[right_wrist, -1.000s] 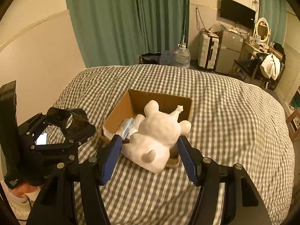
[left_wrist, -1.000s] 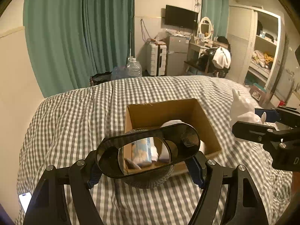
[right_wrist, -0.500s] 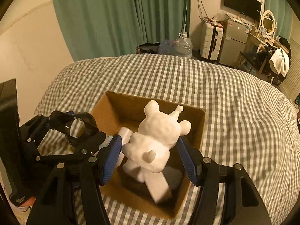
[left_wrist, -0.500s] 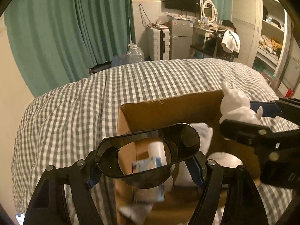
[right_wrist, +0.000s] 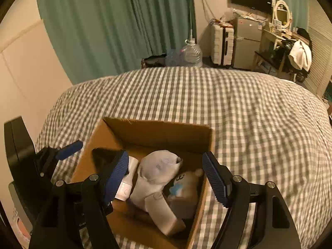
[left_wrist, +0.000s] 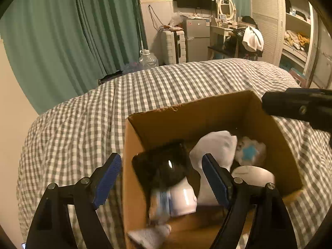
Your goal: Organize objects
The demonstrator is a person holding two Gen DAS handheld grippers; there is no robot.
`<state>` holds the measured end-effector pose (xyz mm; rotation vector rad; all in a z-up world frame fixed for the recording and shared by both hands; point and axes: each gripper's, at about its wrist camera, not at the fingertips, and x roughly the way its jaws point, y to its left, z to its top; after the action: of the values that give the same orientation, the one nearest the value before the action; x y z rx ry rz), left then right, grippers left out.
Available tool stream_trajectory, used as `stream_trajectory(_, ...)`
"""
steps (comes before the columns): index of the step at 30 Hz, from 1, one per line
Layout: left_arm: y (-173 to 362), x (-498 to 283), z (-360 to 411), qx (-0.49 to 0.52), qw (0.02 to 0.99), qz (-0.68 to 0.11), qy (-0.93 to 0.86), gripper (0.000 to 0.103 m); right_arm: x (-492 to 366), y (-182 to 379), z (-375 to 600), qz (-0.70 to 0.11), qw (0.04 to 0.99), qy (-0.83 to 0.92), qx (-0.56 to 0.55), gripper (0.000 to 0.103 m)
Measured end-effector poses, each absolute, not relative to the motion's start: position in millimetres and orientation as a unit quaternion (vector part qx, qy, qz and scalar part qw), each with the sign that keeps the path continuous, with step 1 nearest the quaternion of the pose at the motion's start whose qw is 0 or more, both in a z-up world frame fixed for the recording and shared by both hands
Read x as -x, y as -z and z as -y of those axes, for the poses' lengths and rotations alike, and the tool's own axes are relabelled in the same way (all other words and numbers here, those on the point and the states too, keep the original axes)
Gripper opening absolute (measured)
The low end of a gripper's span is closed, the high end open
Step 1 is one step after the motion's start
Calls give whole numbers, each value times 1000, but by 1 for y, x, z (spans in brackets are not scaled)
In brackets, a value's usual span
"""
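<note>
Both of the things we were carrying are now in the cardboard box (right_wrist: 157,132) on the checked bedspread (right_wrist: 249,112), so this drop looks done as far as we can judge. The white figurine (right_wrist: 159,166) lies among a small white bottle (left_wrist: 183,199) and a packet with a blue mark (left_wrist: 249,152); the black goggles (left_wrist: 164,170) sit blurred by the left wall. No loose items show on the cover, so what's left looks like pulling both tools out. Left gripper (left_wrist: 161,178) has just been opening, jaws wide, goggles between them but untouched. Right gripper (right_wrist: 164,176) has also just been opening, pads clear of the figurine, gripping nothing.
</note>
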<state>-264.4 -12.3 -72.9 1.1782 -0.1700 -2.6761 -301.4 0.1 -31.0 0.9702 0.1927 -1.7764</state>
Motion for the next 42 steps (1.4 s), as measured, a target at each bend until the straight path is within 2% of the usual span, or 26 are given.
stream_trajectory(3,48,246,9,-388,106,47,914,84,300,10,-17,-71,522,751,-398,73)
stream_trajectory(6,14,223,4,-368,108,37,923,91,290,-15,-39,-70,518,764,-378,73)
stream_trajectory(9,-23,200,-5,-341,108,34,933,92,275,-44,-68,-67,517,777,-353,73)
stream_trajectory(11,-45,188,-9,-325,106,35,939,93,265,-62,-87,-65,516,785,-336,77)
stream_trajectory(13,-69,168,-18,-304,109,39,946,98,254,-79,-106,-63,512,795,-320,80)
stream_trajectory(17,-98,143,-30,-278,105,44,954,99,234,-109,-143,-60,504,812,-288,84)
stream_trajectory(19,-112,130,-37,-268,103,51,957,100,227,-120,-158,-54,496,823,-272,93)
stream_trajectory(21,-119,116,-39,-257,106,58,959,101,224,-127,-172,-44,491,832,-257,94)
stream_trajectory(29,-112,70,-39,-208,128,63,968,103,200,-125,-209,-22,470,856,-214,101)
stream_trajectory(32,-94,64,-39,-211,154,54,964,103,190,-105,-213,-20,468,860,-204,101)
stream_trajectory(35,-77,60,-41,-207,137,37,968,103,180,-79,-210,-25,472,859,-199,101)
stream_trajectory(42,-28,64,-44,-216,157,52,962,103,167,-18,-197,-52,451,867,-205,101)
